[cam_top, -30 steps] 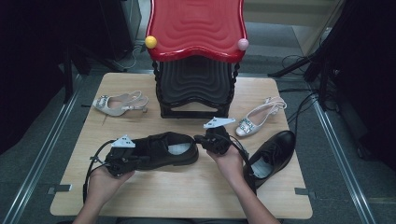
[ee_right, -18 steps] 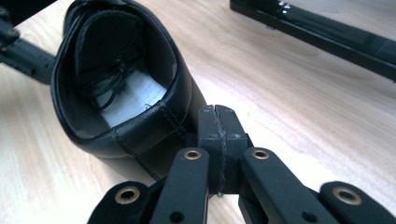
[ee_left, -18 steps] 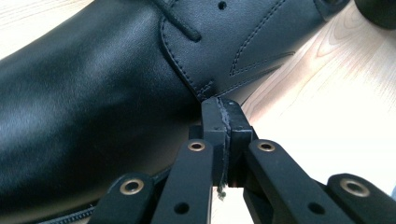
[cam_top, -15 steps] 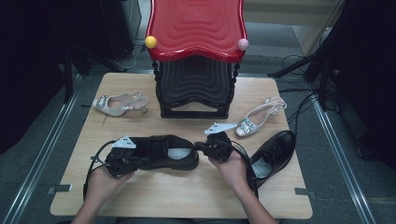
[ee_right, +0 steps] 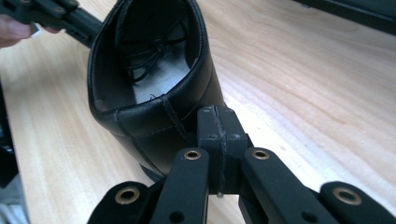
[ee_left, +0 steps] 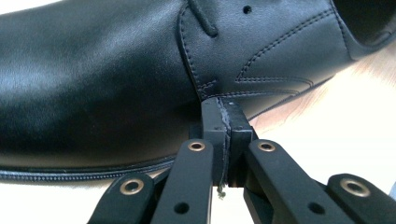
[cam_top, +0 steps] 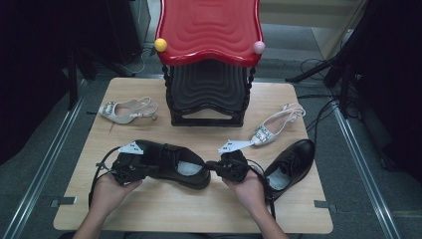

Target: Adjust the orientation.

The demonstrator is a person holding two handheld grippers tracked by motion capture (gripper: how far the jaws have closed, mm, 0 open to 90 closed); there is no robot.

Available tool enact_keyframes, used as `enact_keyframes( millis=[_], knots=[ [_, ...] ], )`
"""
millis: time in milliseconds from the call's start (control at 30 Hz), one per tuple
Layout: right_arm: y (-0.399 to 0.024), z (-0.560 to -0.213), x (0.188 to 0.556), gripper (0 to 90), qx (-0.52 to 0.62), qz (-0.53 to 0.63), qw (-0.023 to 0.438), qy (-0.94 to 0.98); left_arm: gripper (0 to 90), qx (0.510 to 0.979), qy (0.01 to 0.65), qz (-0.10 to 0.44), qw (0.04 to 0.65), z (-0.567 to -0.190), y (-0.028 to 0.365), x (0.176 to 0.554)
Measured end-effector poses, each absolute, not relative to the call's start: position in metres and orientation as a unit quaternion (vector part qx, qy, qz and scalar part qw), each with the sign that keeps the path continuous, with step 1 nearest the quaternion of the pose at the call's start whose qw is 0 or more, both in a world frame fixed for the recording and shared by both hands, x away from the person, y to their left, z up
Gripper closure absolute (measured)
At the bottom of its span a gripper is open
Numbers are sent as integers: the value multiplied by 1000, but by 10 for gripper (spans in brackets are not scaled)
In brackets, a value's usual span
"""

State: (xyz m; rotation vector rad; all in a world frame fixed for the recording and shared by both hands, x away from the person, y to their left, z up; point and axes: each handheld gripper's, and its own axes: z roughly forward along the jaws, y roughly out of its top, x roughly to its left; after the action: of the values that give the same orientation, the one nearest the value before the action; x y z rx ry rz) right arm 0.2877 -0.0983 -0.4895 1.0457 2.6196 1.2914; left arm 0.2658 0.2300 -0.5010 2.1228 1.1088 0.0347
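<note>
A black leather lace-up shoe (cam_top: 171,158) lies on the wooden table (cam_top: 199,209), toe to the left and heel to the right. My left gripper (cam_top: 153,172) is shut with nothing between its jaws, and its tips (ee_left: 223,116) press against the shoe's side (ee_left: 116,79) below the laces. My right gripper (cam_top: 210,165) is shut too, and its tips (ee_right: 217,122) rest against the back of the heel (ee_right: 149,121). In the right gripper view the left gripper (ee_right: 70,18) shows beyond the shoe's toe end.
A second black shoe (cam_top: 291,160) lies at the right, close to my right hand. One silver sandal (cam_top: 127,110) is at the back left and another (cam_top: 276,127) at the back right. A black stand with a red top (cam_top: 209,30) stands at the table's back middle.
My right gripper has drawn back toward the near edge and now sits behind the shoe's heel. The heel end has swung slightly nearer. The left gripper has stayed against the shoe's side.
</note>
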Motion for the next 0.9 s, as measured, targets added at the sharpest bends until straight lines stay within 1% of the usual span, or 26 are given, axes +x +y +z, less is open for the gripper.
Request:
enact_keyframes(
  millis=[267,333,467,567,733,867,900],
  knots=[
    [-96,-490,270,900,331,418,0,846,900,824,431,4,369,-502,234,277],
    [-93,-491,258,900,331,419,-14,845,900,823,433,3,368,-502,234,281],
    [-90,-491,249,900,322,416,-14,850,900,826,427,3,369,-502,234,285],
    [-93,-492,252,900,319,417,-15,851,900,824,427,0,372,-501,237,285],
    [-97,-494,264,900,324,418,-12,849,883,819,432,31,375,-497,243,278],
    [-94,-494,273,900,322,418,-11,849,899,811,449,28,375,-500,249,274],
    [-91,-494,279,900,320,418,-2,850,899,807,456,29,374,-501,251,273]
  ],
)
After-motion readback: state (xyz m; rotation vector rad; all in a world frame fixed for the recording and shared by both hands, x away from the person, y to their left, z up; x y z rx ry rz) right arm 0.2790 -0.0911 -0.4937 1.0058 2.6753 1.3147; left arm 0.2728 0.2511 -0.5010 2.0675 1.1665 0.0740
